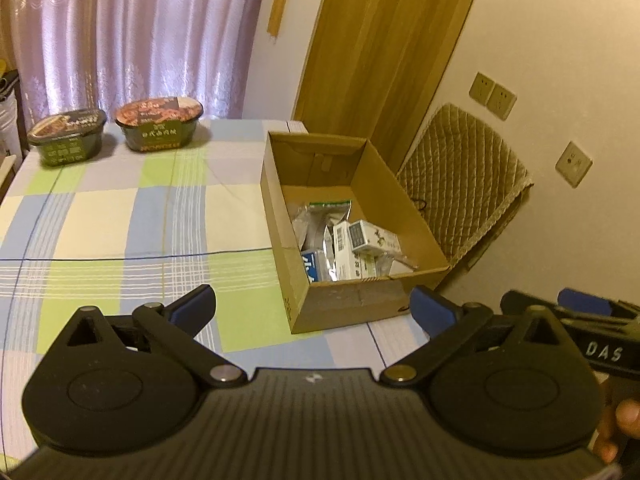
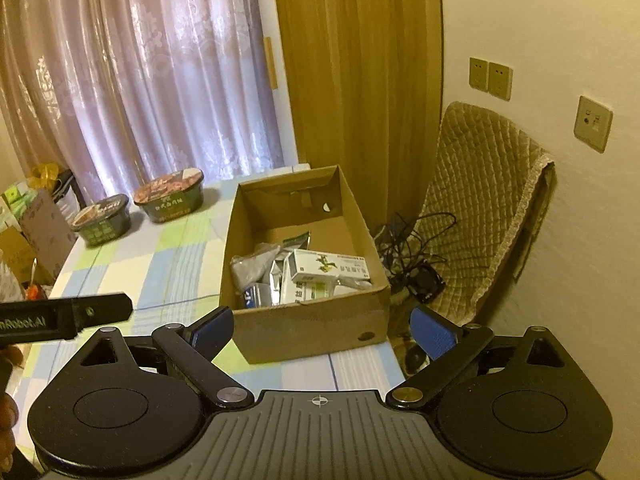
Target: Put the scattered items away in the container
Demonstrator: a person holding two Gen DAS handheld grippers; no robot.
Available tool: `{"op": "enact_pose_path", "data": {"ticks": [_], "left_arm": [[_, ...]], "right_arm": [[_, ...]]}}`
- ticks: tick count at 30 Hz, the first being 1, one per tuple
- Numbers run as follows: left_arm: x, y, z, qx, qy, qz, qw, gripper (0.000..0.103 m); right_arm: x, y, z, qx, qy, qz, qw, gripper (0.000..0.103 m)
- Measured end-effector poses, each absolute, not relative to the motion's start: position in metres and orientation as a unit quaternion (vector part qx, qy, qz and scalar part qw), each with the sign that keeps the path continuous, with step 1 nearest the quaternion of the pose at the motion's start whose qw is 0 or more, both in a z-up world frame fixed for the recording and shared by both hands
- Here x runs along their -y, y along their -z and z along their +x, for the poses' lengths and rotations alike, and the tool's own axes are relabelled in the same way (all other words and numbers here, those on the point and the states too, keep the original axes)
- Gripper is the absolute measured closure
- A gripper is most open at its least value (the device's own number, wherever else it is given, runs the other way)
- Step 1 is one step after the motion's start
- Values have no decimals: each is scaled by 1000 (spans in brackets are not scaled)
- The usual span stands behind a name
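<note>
Two grippers we held low over the near edge of the checked tablecloth (image 1: pixel 120 216), both with nothing between the fingers. On the left gripper (image 1: pixel 316 310) the blue pads (image 1: pixel 192 308) stood wide apart, and on the right gripper (image 2: pixel 322 330) the fingers were spread the same way. Just behind them the cardboard box (image 2: pixel 304 336) sat at the right edge of the table, open on top. Inside, at its near end, lay a white medicine carton (image 2: pixel 330 268) on top of silver foil packets (image 2: pixel 276 276) and a grey pouch (image 2: pixel 252 266); the far half of the box was bare. Well apart from it, at the far left of the table, two dark green noodle bowls (image 1: pixel 160 124) stood side by side before the curtain (image 1: pixel 140 32). Beside the box, off the table, a quilted cover (image 2: pixel 480 208) leaned on the wall over tangled cables (image 2: pixel 404 240).
</note>
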State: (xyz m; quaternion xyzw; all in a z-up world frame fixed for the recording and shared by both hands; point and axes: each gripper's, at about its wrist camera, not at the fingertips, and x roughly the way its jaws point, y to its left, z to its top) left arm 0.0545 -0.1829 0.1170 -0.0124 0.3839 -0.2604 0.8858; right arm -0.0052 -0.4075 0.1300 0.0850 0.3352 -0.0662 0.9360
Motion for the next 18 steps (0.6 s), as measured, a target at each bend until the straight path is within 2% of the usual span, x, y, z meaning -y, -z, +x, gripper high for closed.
{"op": "enact_pose_path", "data": {"ticks": [6,18], "left_arm": [[183,-133,42,-373,248,-4,894,1],[190,-133,34,-379,252,7,890,1]], "right_arm": [[403,-140,-13,-342,60,79,935,3],[406,-142,-18,-345,62,85,933,3]]}}
